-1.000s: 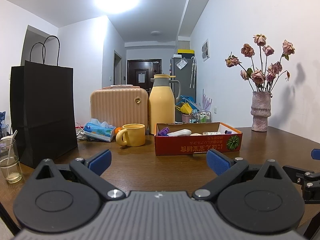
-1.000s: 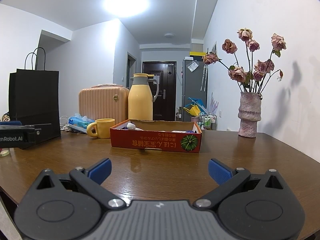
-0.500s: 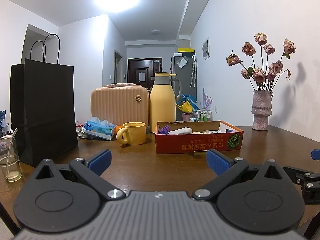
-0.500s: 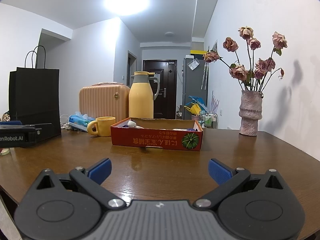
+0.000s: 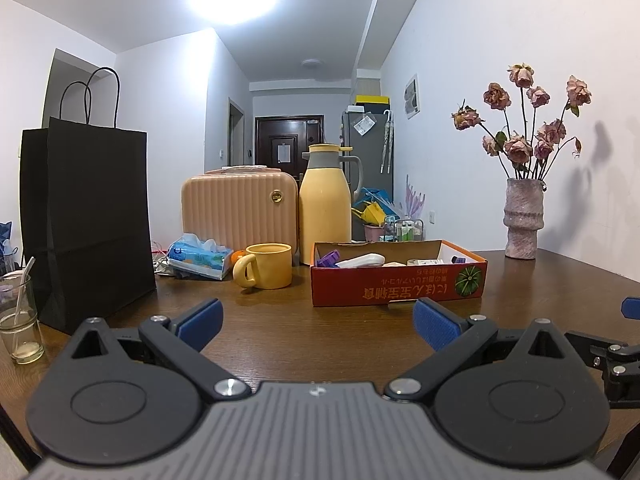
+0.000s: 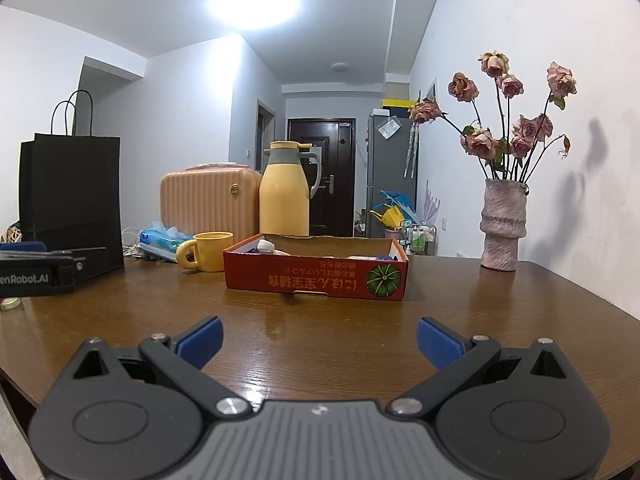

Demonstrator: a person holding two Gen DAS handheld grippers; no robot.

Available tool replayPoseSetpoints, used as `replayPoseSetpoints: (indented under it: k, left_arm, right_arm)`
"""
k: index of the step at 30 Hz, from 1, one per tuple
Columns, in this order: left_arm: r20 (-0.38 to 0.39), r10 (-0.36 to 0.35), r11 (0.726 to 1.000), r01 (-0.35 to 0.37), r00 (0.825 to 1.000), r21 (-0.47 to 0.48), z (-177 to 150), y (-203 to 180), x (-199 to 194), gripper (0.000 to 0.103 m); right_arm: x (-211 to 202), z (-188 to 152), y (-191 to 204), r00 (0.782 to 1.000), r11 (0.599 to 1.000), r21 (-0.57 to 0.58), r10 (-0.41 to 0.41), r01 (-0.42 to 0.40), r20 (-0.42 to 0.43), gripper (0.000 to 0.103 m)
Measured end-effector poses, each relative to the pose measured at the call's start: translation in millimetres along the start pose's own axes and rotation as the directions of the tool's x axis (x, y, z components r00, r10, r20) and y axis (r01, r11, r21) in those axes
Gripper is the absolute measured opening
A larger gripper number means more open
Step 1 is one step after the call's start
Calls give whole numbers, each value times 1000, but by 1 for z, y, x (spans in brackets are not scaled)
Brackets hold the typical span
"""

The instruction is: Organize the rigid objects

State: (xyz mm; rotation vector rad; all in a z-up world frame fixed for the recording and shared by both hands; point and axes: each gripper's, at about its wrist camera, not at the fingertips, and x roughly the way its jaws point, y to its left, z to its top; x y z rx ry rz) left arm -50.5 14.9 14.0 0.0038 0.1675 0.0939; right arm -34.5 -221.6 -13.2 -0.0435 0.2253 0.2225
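Observation:
A shallow red cardboard box (image 5: 396, 284) (image 6: 316, 278) stands on the brown wooden table (image 5: 300, 328) (image 6: 340, 344). It holds several small items, among them a white oblong piece (image 5: 362, 260) and a purple piece (image 5: 328, 258). My left gripper (image 5: 318, 320) is open, low over the table, short of the box. My right gripper (image 6: 318, 340) is open too, empty, facing the box from the near side. Part of the right gripper shows at the right edge of the left wrist view.
A yellow mug (image 5: 266, 266), yellow thermos jug (image 5: 325, 208), peach case (image 5: 240, 208) and tissue pack (image 5: 200, 260) stand behind the box. A black paper bag (image 5: 88, 216) and a glass (image 5: 18, 320) are at the left, a vase of dried roses (image 5: 522, 220) at the right.
Both views have shifted very slightly; the box and other objects sit a touch lower in frame. Neither gripper has opened, shut or taken anything.

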Motion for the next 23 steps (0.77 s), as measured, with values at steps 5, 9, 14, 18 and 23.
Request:
replayPoseSetpoints:
  k: [5, 9, 14, 18, 23]
  left_arm:
    - [0, 0, 1000, 0, 1000, 0, 0, 0, 0, 103]
    - [-3, -1, 1000, 1, 1000, 2, -1, -1, 1, 103]
    - [-3, -1, 1000, 1, 1000, 4, -1, -1, 1, 103]
    - [-4, -6, 1000, 6, 1000, 11, -3, -1, 1, 103]
    - [-8, -7, 1000, 8, 1000, 14, -4, 0, 2, 103]
  right_arm:
    - [0, 0, 0, 1000, 1000, 0, -1, 1, 0, 103]
    - [0, -1, 1, 1000, 1000, 1, 1, -1, -3, 103]
    - [3, -5, 7, 1000, 1000, 0, 7, -7, -8, 103]
    - [3, -5, 7, 1000, 1000, 1, 7, -7, -10, 103]
    - [3, -5, 6, 1000, 1000, 1, 7, -7, -10, 103]
